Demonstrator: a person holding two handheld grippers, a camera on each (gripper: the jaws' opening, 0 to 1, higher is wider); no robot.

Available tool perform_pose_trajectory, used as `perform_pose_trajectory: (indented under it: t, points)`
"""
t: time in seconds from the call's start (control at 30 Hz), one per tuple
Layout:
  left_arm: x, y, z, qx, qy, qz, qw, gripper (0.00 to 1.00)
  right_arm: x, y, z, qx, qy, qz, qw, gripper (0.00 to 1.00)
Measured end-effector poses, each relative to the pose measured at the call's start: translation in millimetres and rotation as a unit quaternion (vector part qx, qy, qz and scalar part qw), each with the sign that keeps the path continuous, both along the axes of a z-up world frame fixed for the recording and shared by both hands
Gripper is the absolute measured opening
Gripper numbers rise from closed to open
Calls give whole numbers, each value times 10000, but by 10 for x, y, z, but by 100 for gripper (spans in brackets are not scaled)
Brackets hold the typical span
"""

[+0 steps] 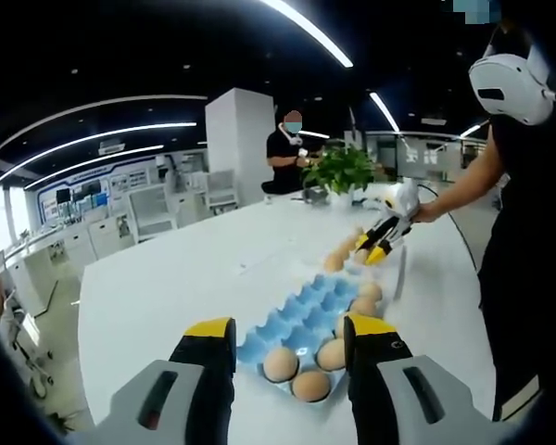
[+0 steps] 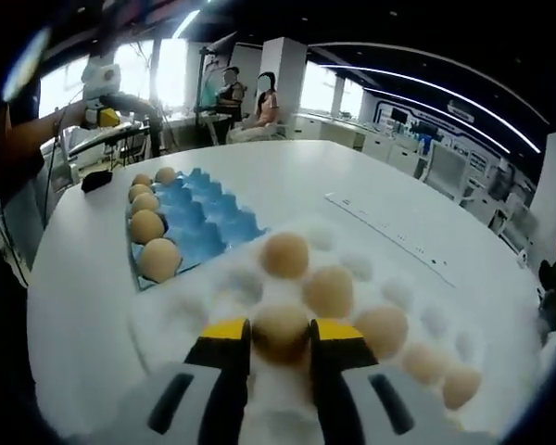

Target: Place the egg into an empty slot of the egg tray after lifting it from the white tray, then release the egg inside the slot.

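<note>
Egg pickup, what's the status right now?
Right gripper fingers closed around egg in white tray. Left gripper open, empty. Blue egg tray slots free, path clear.

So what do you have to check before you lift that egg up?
1. Right gripper around an egg in the white tray: ok.
2. Grip firm enough to lift: cannot tell.
3. Neighbouring eggs clear of the jaws: ok, though close.
4. Empty slots in the blue egg tray: ok, several free.
5. Left gripper open and out of the way: ok, hovering at the blue tray's near end.
</note>
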State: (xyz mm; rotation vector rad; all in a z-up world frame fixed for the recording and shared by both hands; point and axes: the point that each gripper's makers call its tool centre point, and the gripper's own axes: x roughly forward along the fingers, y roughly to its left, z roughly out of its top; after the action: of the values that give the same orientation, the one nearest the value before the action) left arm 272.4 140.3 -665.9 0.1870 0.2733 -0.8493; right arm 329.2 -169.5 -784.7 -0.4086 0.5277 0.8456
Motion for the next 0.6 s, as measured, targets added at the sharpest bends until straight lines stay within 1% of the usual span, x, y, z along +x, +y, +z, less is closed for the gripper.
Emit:
perform_pose_trajectory:
  t: [0.07, 0.43, 0.57, 0.6]
  points:
    - [-2, 6, -2, 20, 3, -1, 10000, 47, -3, -2, 3, 16, 39, -18, 10000, 25]
    - [16, -22, 12, 17, -10, -19, 10000, 46, -10, 7, -1, -24, 4, 79, 10000, 26]
    - [27, -19, 32, 4, -34, -6, 10000, 46, 7, 9, 3, -84, 90, 101, 9999, 27]
    - [28, -17, 30, 16, -32, -2, 10000, 46, -6, 15, -10, -97, 214, 137, 9996, 26]
